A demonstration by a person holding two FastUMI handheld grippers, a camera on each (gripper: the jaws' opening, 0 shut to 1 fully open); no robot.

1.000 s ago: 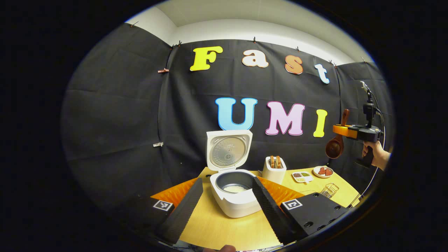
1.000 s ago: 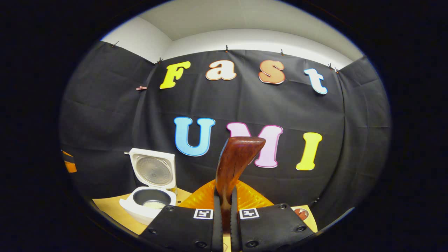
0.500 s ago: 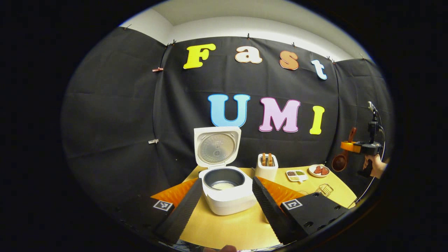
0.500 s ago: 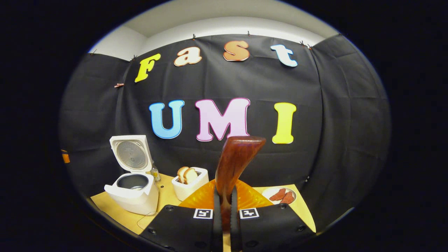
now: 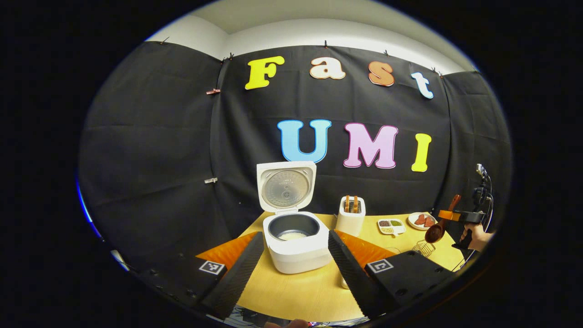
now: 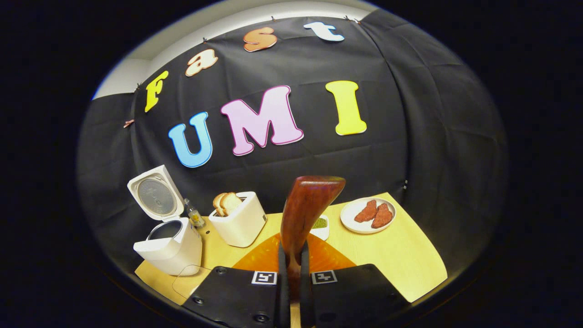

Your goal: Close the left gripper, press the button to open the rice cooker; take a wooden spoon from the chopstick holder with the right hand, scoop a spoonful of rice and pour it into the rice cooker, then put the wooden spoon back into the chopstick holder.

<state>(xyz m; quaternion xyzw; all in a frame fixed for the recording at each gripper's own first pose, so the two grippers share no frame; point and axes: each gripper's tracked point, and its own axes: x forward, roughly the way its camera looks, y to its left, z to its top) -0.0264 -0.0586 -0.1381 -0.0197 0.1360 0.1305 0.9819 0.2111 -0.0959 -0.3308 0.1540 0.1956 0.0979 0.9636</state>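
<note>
Wooden spoon (image 6: 306, 214) pinched in our right claw (image 6: 291, 291) has dropped toward the chopstick holder (image 5: 424, 248); left claw (image 5: 291, 269) open, return nearly done.

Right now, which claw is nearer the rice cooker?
Left. The left claw sits open in front of the rice cooker; the right claw, holding the wooden spoon, hangs far off beside it.
</note>
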